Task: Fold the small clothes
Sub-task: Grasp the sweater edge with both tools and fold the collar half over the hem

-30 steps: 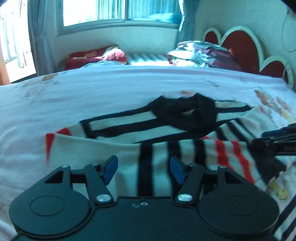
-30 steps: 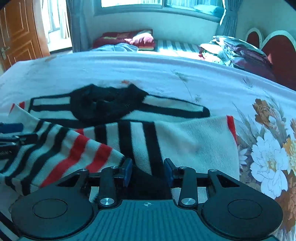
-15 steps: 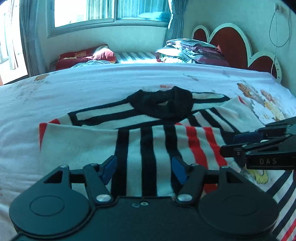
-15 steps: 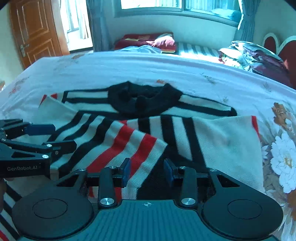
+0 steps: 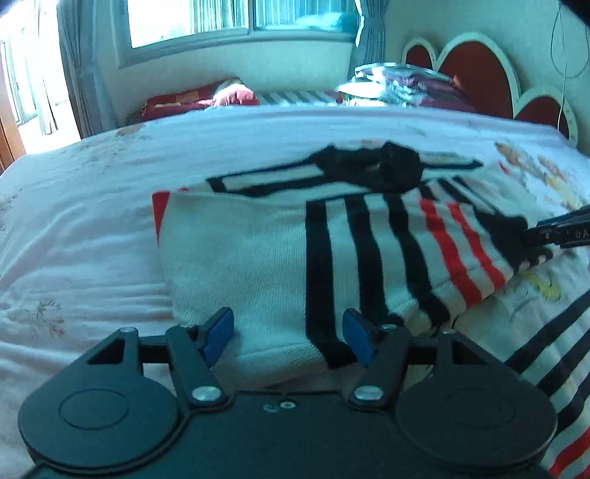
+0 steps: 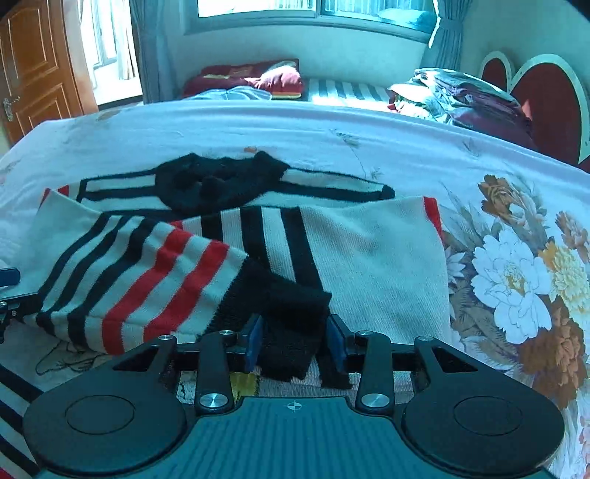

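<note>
**Both jaws apart, sweater half-folded on the bed**

Left gripper (image 5: 287, 341): jaws wide apart, blue pads (image 5: 217, 333) either side of the near folded edge of the sweater (image 5: 258, 258). The cream knit and 1 black stripe sit in the gap; cannot tell if the pads touch the fabric, nothing looks pinched. Tool is low and level, just above the bed (image 5: 84, 221), pointing toward the window (image 5: 191, 20).

Right gripper (image 6: 293, 344): jaws apart, narrower gap than the left. The black cuff (image 6: 291, 313) of the sleeve (image 6: 147, 272) lies between the blue pads (image 6: 252, 342); it fills most of the gap but does not look squeezed. Tool is also low, near level, aimed across the sweater toward the headboard (image 6: 534, 88) side. In the left wrist view its fingertips show at the right frame edge, at the black cuff.

Sweater: flat on the bed sheet, black collar (image 6: 217, 180) at the far side. Cream body with 3 black stripes is folded over; the sleeve with black and red stripes lies diagonally across it, cuff end nearest the right gripper. Red trim shows at both outer corners.

Around: floral print on the sheet (image 6: 516, 272) right of the sweater, a pile of bedding (image 6: 453, 95) by the headboard, a red pillow (image 6: 276, 77) under the window, a wooden door (image 6: 40, 70) far left.
</note>
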A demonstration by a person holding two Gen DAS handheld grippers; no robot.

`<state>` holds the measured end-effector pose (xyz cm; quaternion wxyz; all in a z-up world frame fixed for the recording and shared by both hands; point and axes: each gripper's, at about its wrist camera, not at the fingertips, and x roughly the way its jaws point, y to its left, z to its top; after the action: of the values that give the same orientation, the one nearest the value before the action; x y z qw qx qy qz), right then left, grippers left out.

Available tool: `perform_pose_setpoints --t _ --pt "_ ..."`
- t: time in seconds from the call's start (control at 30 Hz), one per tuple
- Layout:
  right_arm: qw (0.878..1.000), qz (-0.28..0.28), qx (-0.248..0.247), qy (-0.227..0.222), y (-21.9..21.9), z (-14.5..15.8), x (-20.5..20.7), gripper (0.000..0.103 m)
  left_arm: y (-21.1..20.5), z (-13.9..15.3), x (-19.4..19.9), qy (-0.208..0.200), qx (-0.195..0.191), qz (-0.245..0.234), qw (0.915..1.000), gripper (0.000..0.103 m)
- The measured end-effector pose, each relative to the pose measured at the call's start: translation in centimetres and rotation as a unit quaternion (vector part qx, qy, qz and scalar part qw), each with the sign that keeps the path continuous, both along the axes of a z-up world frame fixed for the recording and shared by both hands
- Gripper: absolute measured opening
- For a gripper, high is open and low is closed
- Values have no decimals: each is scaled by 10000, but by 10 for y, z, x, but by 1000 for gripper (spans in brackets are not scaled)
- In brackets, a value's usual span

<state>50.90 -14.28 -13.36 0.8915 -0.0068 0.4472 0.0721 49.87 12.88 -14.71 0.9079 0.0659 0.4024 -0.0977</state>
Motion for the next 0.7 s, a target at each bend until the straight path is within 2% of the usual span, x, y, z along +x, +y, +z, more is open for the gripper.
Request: perform_pose_setpoints --t 0.03,0.1,0.2,0.47,0.53,0.6,0.63,0.67,0.7 --pt "9997 -12 -106 234 0 -11 3 39 3 -4 -2 -51 -16 -53 10000 67" --pt "9998 -46 18 202 -3 -15 4 39 6 -4 -1 -64 -81 -54 9999 67" --pt "9996 16 -62 277 -1 -13 8 39 2 -5 1 -77 5 2 10000 68" --pt "9998 66 -11 184 -5 -8 3 39 -7 -2 3 1 221 175 9996 69" --pt "9999 100 41 -66 -6 5 -11 39 -11 2 1 37 341 229 9992 69" --pt "9995 209 133 -173 -8 13 -25 39 -15 8 -6 4 447 292 9986 73" --pt "9995 246 113 -185 -9 14 -31 39 -17 11 -10 -45 505 311 9982 81" --pt "9994 270 90 -205 -11 15 -38 39 -20 13 -15 -84 584 326 9977 85" --pt "9993 286 105 -212 -15 16 -45 39 -23 14 -19 -106 645 350 9972 85"
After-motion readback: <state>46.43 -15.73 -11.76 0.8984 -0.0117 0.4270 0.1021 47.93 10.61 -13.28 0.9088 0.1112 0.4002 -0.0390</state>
